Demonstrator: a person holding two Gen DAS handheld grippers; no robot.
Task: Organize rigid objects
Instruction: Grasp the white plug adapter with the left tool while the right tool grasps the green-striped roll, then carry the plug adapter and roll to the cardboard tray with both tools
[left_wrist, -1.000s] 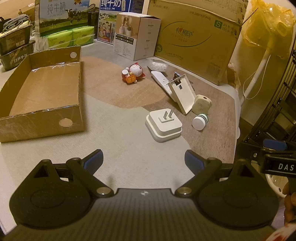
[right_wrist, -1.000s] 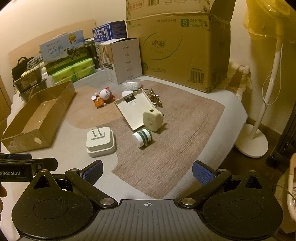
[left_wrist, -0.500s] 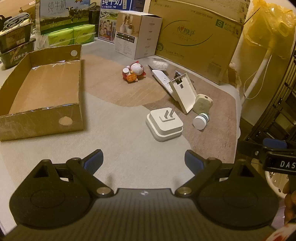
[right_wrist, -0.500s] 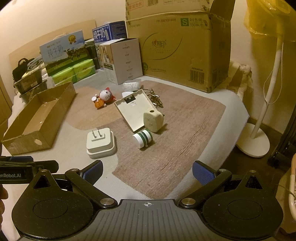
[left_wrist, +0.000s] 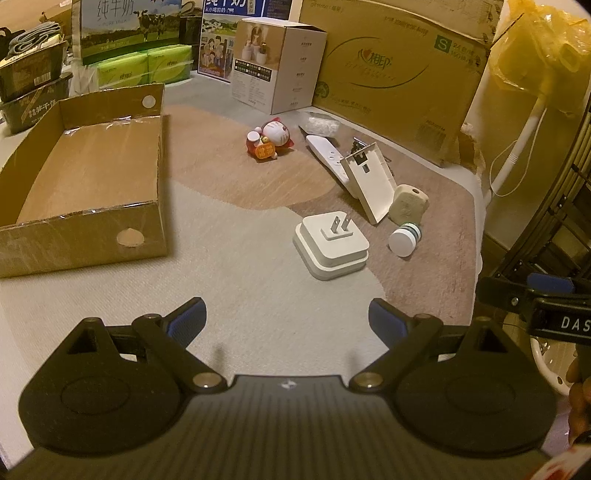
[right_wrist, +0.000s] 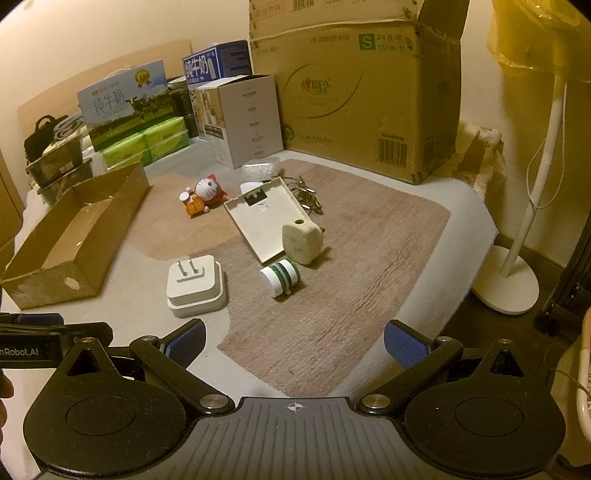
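An empty open cardboard tray (left_wrist: 85, 177) (right_wrist: 74, 236) lies at the left. On the mat lie a white plug adapter (left_wrist: 332, 245) (right_wrist: 195, 286), a white-and-green jar (left_wrist: 405, 240) (right_wrist: 282, 277), a beige block (left_wrist: 408, 205) (right_wrist: 302, 239), a flat white panel (left_wrist: 369, 181) (right_wrist: 264, 218), a white remote (left_wrist: 327, 153), a cat figurine (left_wrist: 269, 140) (right_wrist: 203, 195) and keys (right_wrist: 308, 195). My left gripper (left_wrist: 287, 319) is open and empty, short of the adapter. My right gripper (right_wrist: 294, 339) is open and empty, short of the jar.
A big cardboard box (right_wrist: 354, 96), a white carton (right_wrist: 243, 118), milk cartons (right_wrist: 122, 107) and green tissue packs (right_wrist: 144, 146) line the back. A fan stand (right_wrist: 513, 273) rises at the right beyond the bed edge. A small plastic bag (right_wrist: 260, 168) lies behind the panel.
Both grippers have drifted slightly forward toward the objects. Both stay open. Nothing on the mat has moved.
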